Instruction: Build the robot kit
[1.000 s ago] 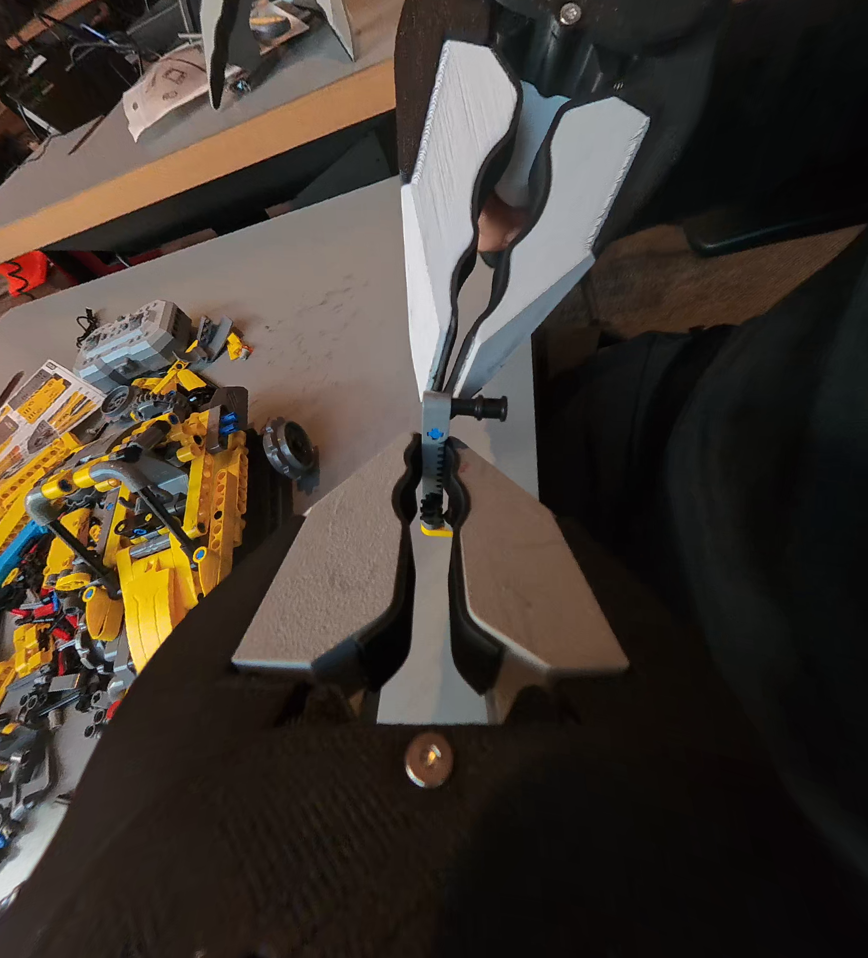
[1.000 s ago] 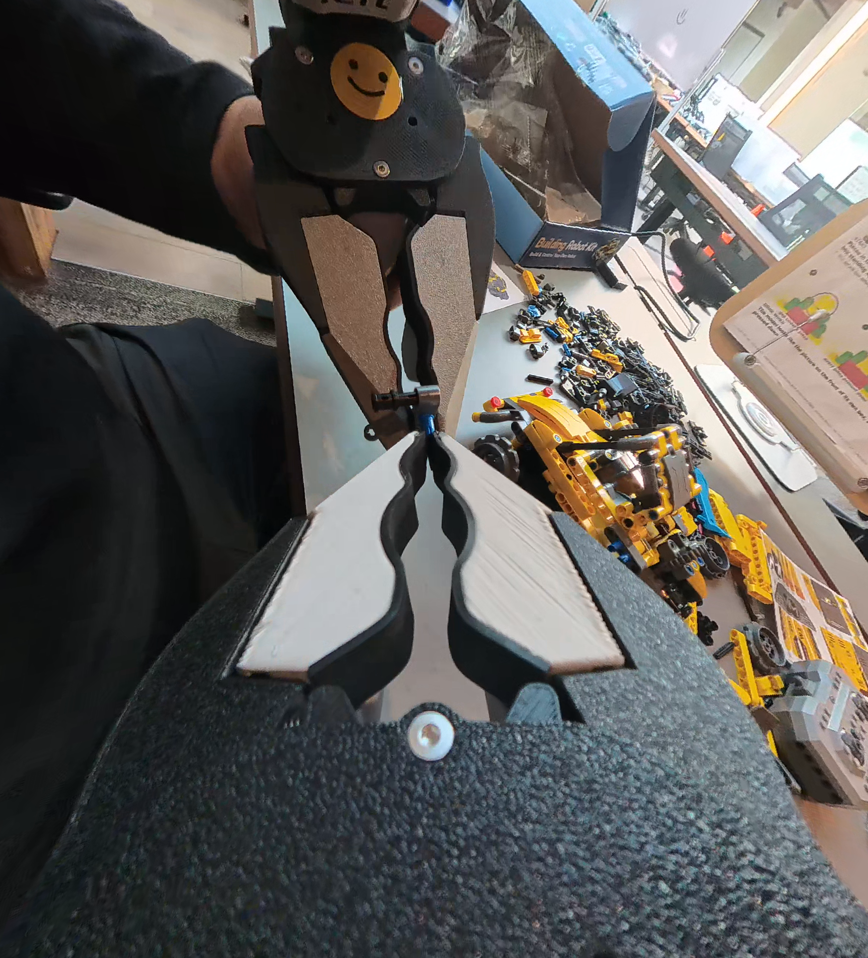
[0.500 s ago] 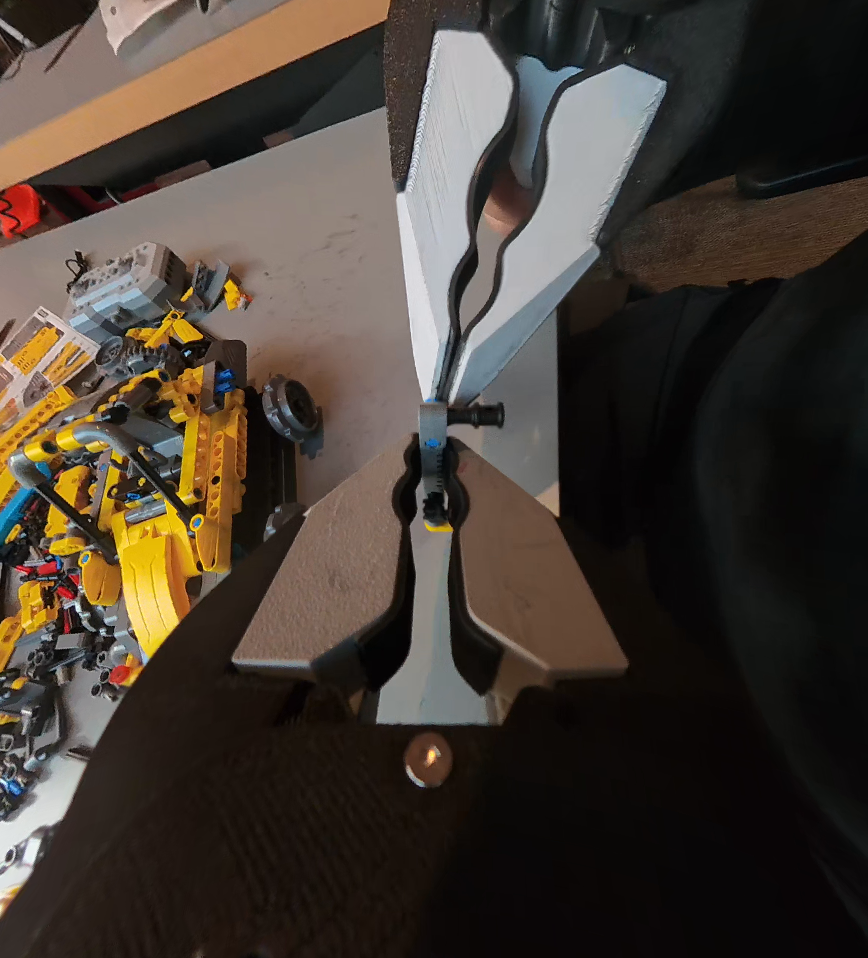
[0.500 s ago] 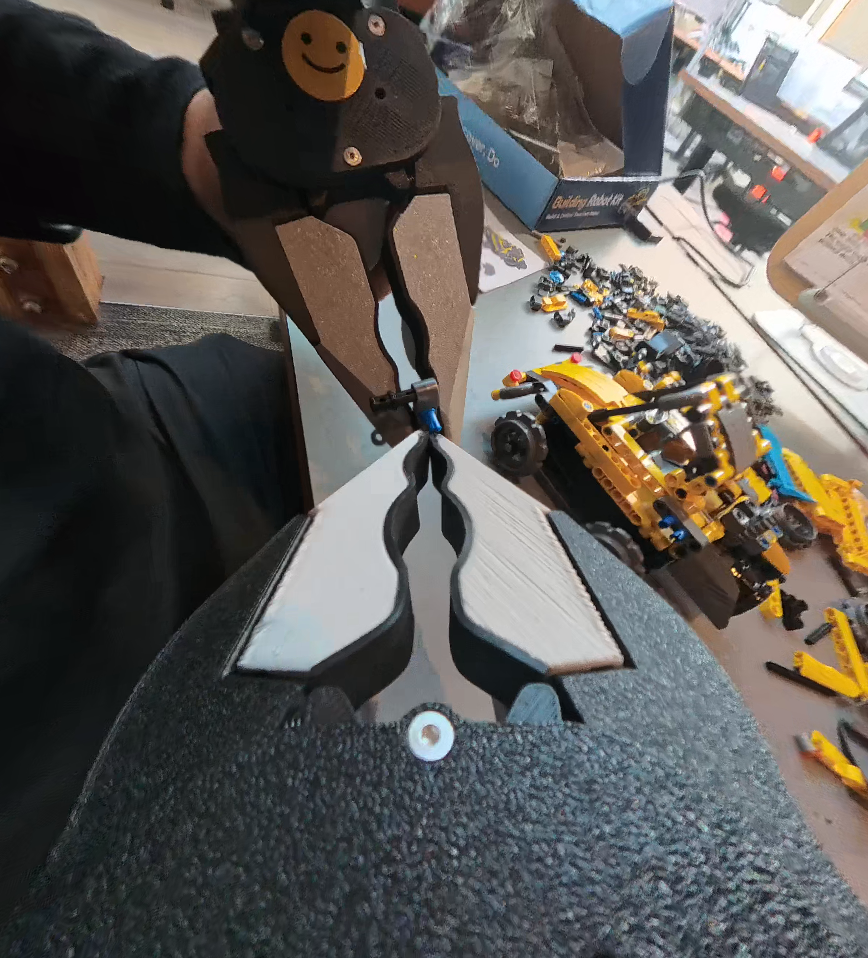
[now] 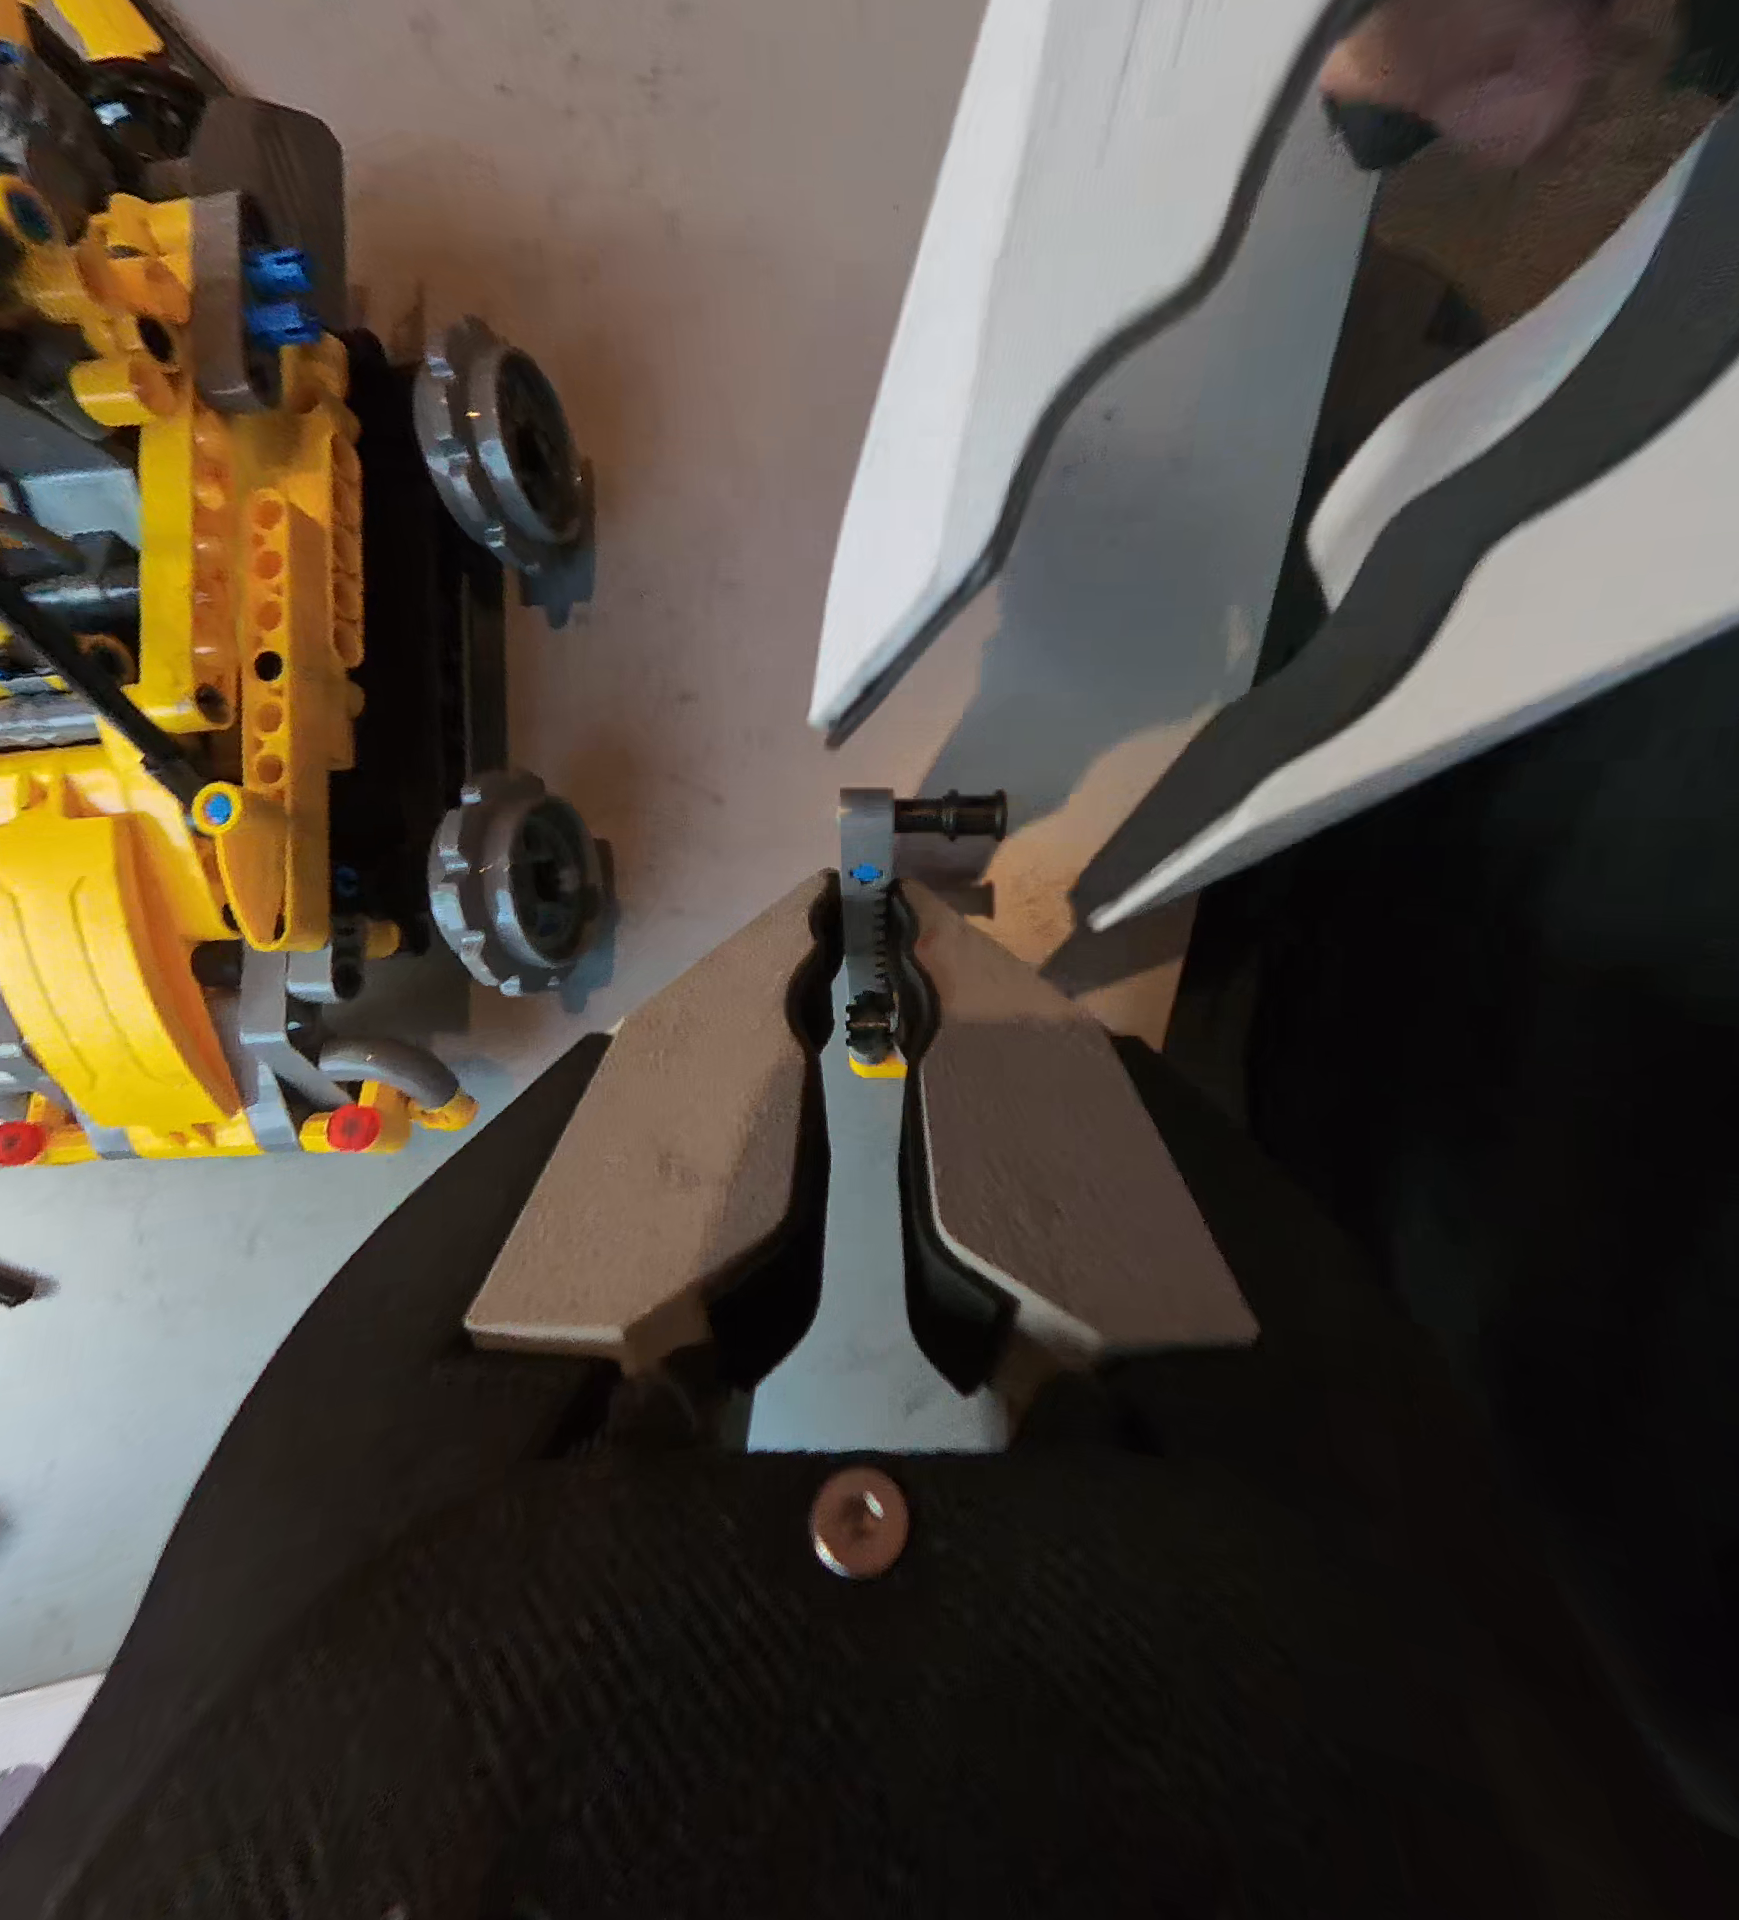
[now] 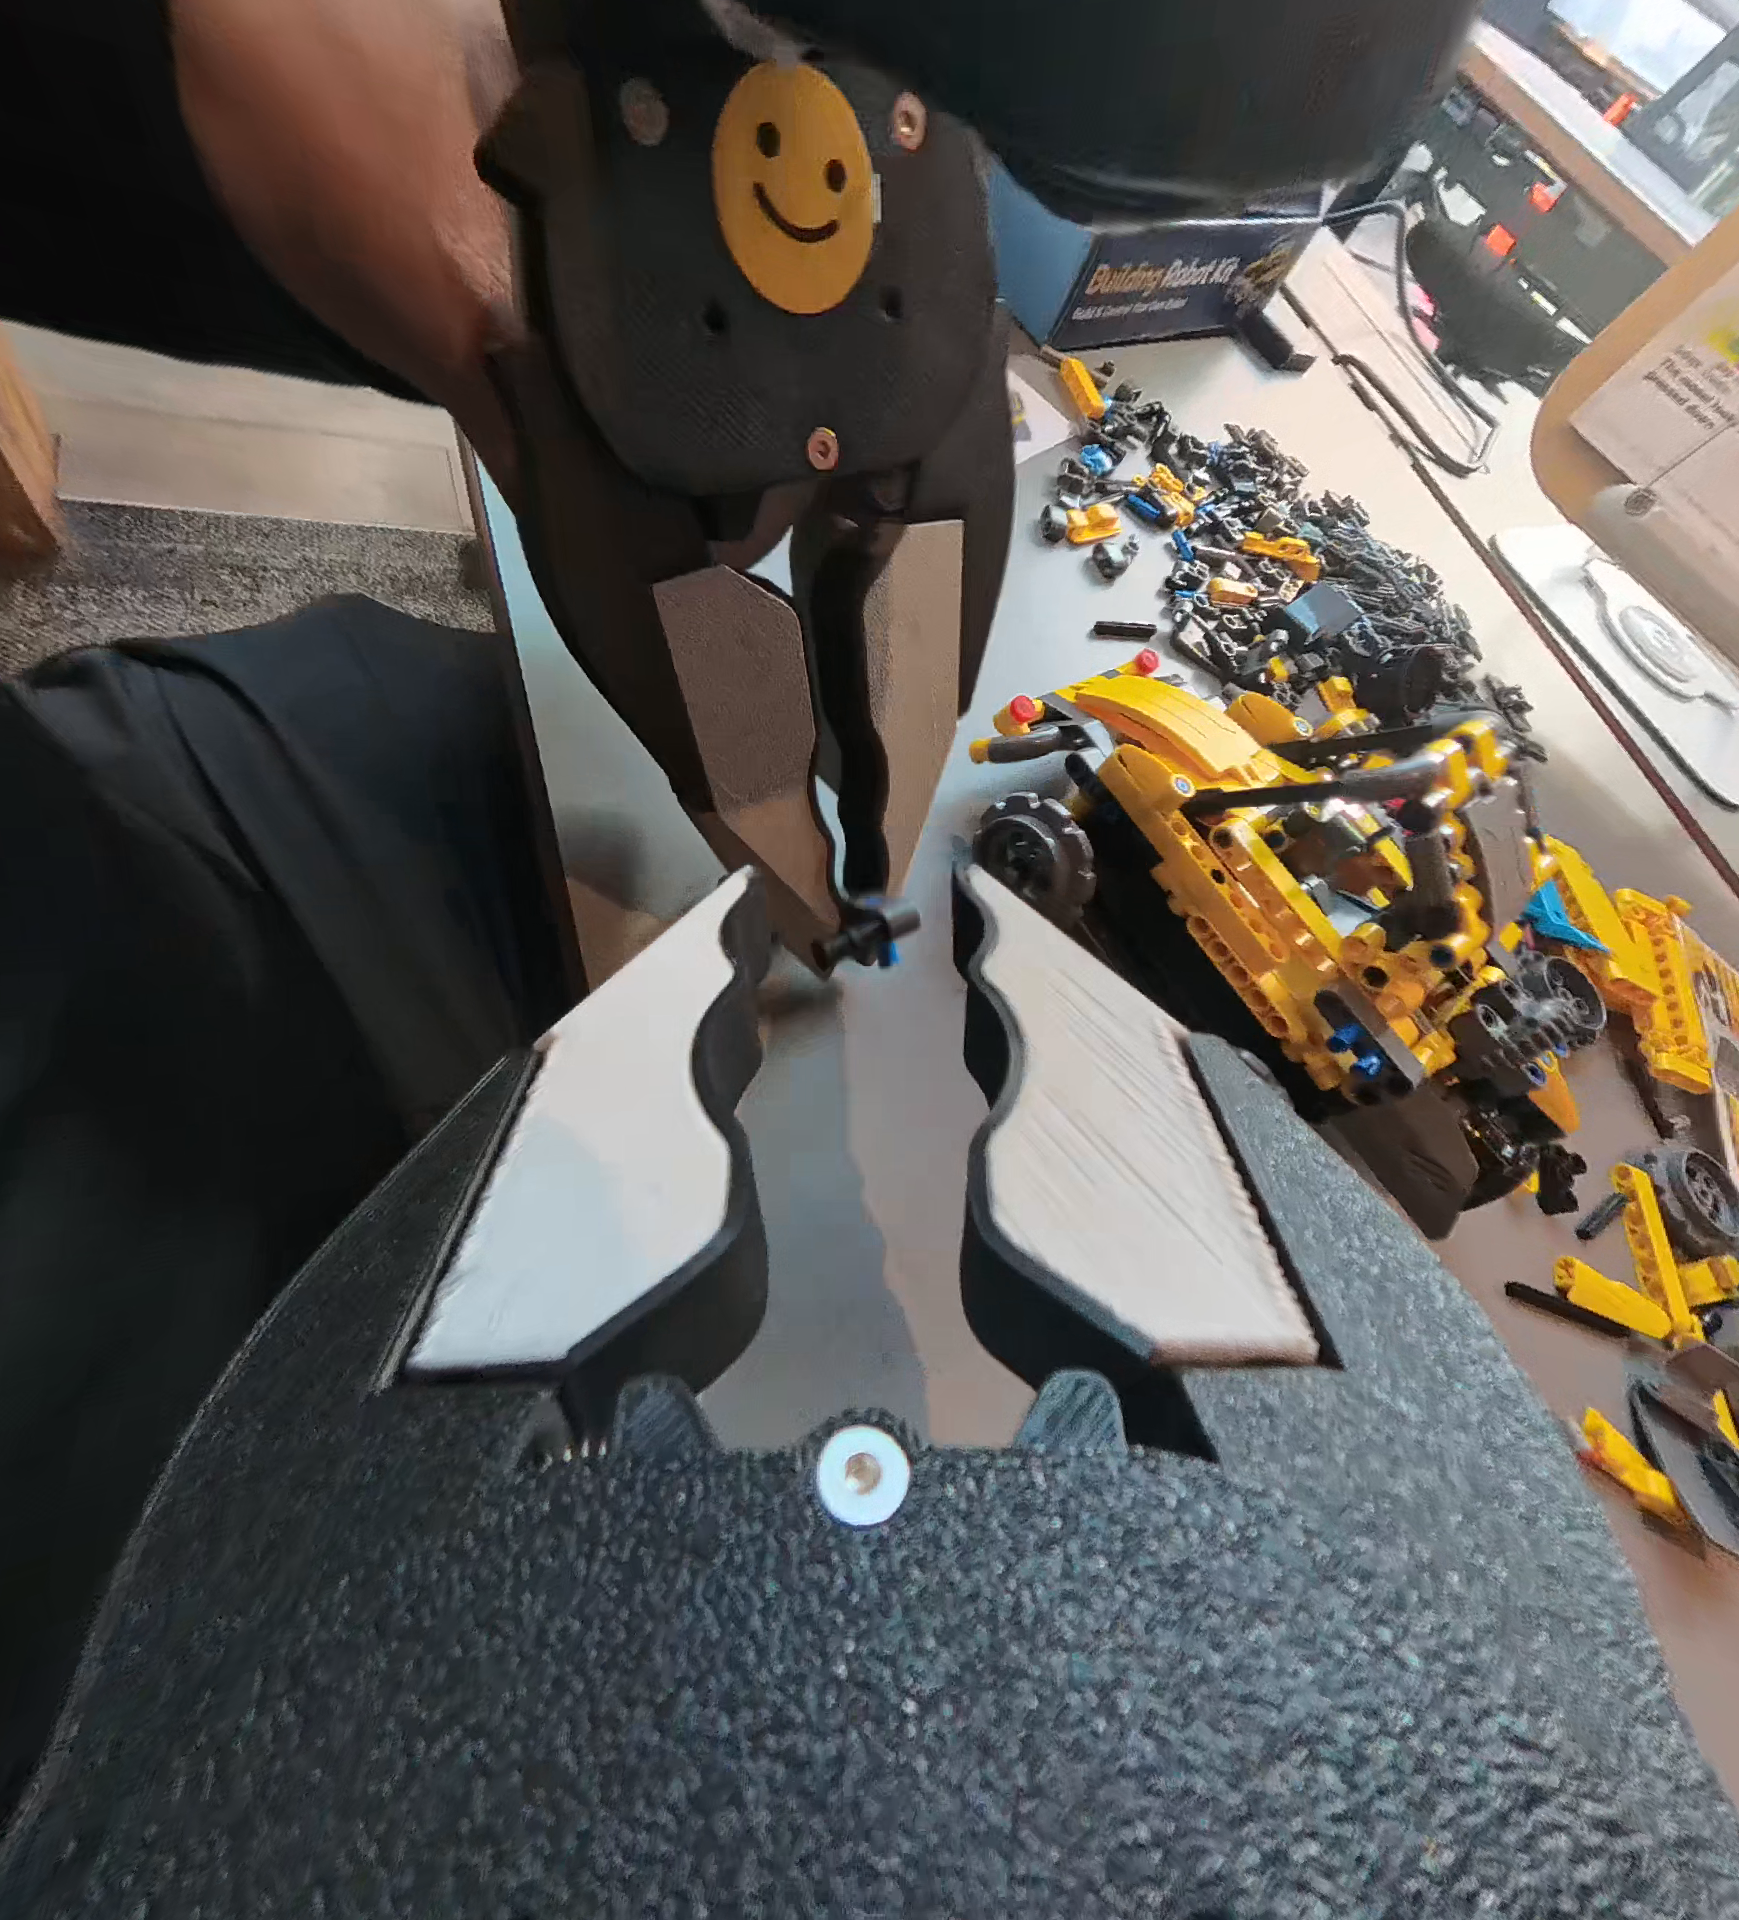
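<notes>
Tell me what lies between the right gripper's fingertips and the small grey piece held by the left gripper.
Nothing: in the right wrist view the right gripper stands open just short of the grey piece clamped by the left gripper; only bare table beneath.

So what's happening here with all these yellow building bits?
A person works two handheld tools over a grey table. The left tool is shut on a small grey toothed piece with a black pin sticking out sideways. The right tool is open, its fingers either side of that pin, not gripping. A yellow toy vehicle and loose parts lie beside them.
</notes>
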